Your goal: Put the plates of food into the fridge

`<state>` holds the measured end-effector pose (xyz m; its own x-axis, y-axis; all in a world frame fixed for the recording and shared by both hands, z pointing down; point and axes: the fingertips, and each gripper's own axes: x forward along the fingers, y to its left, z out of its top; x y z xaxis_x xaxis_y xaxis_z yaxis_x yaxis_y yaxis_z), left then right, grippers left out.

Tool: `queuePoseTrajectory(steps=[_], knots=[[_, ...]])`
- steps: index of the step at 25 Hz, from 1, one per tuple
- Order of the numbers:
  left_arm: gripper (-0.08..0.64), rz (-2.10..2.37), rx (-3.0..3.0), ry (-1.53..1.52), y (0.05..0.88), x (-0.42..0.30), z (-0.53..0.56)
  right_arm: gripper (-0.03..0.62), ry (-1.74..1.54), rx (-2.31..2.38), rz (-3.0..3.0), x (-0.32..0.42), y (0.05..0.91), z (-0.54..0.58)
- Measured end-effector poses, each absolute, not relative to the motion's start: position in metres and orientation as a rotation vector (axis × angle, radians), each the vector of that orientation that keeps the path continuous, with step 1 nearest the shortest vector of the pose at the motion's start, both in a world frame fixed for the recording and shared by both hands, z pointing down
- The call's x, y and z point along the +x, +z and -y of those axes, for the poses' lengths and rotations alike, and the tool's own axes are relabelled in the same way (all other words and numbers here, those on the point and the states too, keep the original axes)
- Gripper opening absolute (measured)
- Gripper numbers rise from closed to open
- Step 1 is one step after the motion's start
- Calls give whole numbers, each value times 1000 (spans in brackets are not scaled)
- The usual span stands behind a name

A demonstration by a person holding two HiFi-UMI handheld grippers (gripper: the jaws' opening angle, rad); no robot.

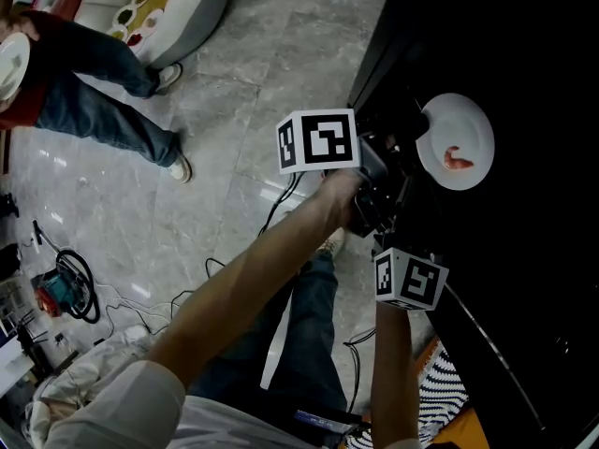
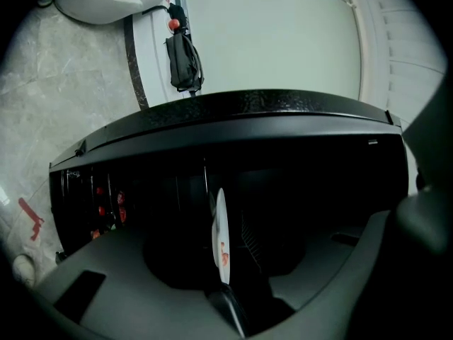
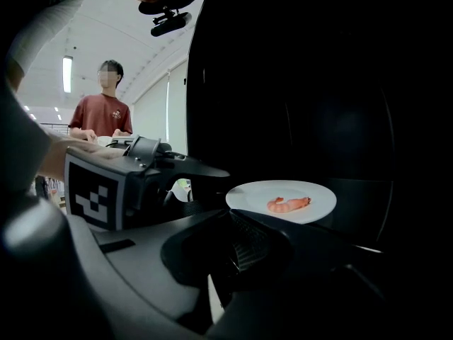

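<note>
Step in hand: carrying the plate [image 1: 471, 118] into the fridge [image 1: 529, 251], not yet set down. The left gripper [image 2: 222, 250] has its jaws closed onto the plate's rim. In the left gripper view the plate stands edge-on between the fingers and runs out past their tips. The rest of the plate hangs out beyond the fingers in front of the dark fridge interior, resting on nothing I can see. The shrimp [image 1: 459, 160] lies on the plate just past the fingertips, toward the far side from the grip. The right gripper [image 3: 225, 219] has its jaws drawn nearly together with nothing between them. The plate's near rim sits just beyond and above its fingertips, probably not touching, and the left gripper's marker cube [image 3: 95, 190] is to their left. The shelf is too dark to make out. The next move, as I judge it: push the fingers further into the fridge, keep the plate level so the shrimp doesn't slide, lower it onto a shelf, then spread the left jaws and back out. The right gripper could steady the rim from below. Counts: one plate in the grip, one shrimp, two grippers, one fridge. Well away from both sets of fingers a second person [image 1: 89, 68] holds one more white plate [image 1: 11, 64]. There are also a few small dishes [image 1: 131, 12] beyond them, too small to count.
</note>
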<state>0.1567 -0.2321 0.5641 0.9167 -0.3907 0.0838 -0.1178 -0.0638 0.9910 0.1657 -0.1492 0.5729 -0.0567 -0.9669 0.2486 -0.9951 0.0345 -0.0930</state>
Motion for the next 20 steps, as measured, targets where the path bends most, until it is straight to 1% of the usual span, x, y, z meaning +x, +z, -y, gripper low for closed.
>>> queuePoseTrajectory(steps=[5,20], knots=[[130,391,1640,-195,568,148,225,9,356,2073,2175,164,571,157],[130,412,1612,-229,572,124,222,9,345,2128,2128,178,572,168]])
